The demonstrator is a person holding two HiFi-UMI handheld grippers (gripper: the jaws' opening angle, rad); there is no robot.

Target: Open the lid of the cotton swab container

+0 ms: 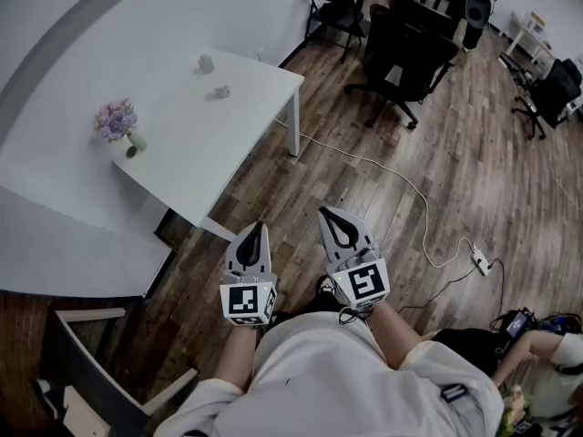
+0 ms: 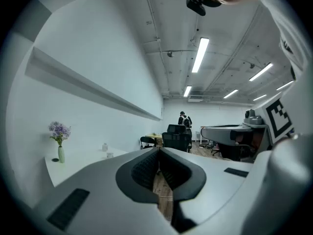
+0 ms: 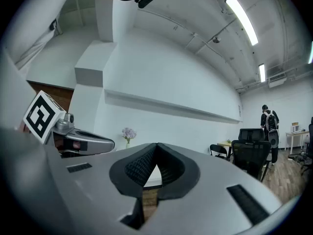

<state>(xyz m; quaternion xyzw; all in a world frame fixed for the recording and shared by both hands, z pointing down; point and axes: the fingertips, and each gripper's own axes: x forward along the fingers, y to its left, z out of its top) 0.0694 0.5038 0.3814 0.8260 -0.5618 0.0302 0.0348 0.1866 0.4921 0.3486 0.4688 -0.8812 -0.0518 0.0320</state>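
Observation:
A small clear container (image 1: 206, 63) stands near the far edge of the white table (image 1: 182, 153), with a smaller object (image 1: 221, 91) beside it; I cannot tell which one holds the cotton swabs. Both show faintly in the left gripper view, the container (image 2: 104, 146) and the object (image 2: 110, 155). My left gripper (image 1: 259, 228) and right gripper (image 1: 327, 214) hang side by side over the wooden floor, short of the table's near corner. Both are shut with nothing between their fingers, as the left gripper (image 2: 159, 151) and right gripper (image 3: 156, 146) views confirm.
A vase of purple flowers (image 1: 118, 123) stands at the table's left. Black office chairs (image 1: 405, 53) are beyond the table, and a cable with a power strip (image 1: 481, 262) runs across the floor at right. A wooden chair (image 1: 100, 371) is at my lower left. A person (image 2: 184, 120) stands far off.

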